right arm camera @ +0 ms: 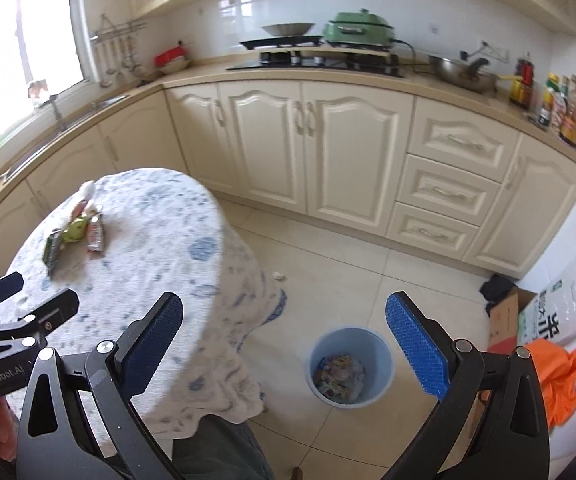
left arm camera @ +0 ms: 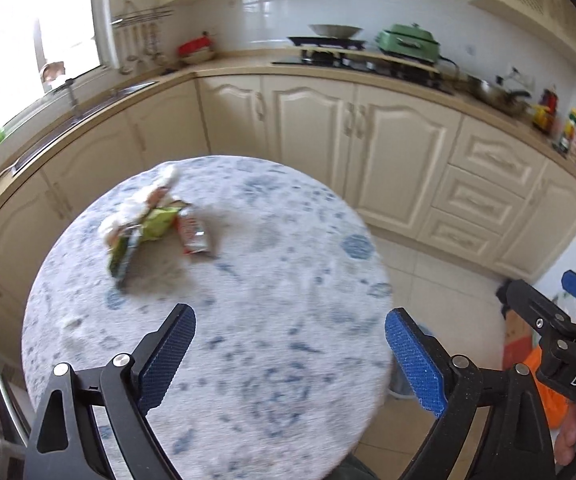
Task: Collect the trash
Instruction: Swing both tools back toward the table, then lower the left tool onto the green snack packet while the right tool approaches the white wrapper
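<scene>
**Wrapper pile lies ahead-left of both grippers; left one is nearer**

Nearest the cameras: the left gripper (left arm camera: 290, 344) has its blue pads spread wide with nothing between them, only tablecloth below. The right gripper (right arm camera: 283, 328) is likewise wide apart and empty, hanging past the table edge, over floor tile.

Between the right gripper's fingers, on the floor: the blue bin (right arm camera: 350, 364), upright, already holding several wrappers.

Middle distance: the round table (left arm camera: 271, 280) under a blue-patterned cloth. The remaining wrappers (left arm camera: 155, 226) sit in one loose cluster on its far-left part: a green packet, a red-and-silver packet just beside it, pale crumpled pieces behind. From the left wrist view the pile is up and left of the fingers, well apart. The cluster's long axis runs diagonally, from near-left toward far-right. From the right wrist view the same pile (right arm camera: 75, 236) is far to the left, across the table, with the left gripper's body in between.

One small white scrap (right arm camera: 277, 275) lies on the floor by the hanging cloth.

Judgement: the left hand is better placed for the pile; the reach goes forward and leftward. The right hand stands closer to the bin and the floor scrap.
</scene>
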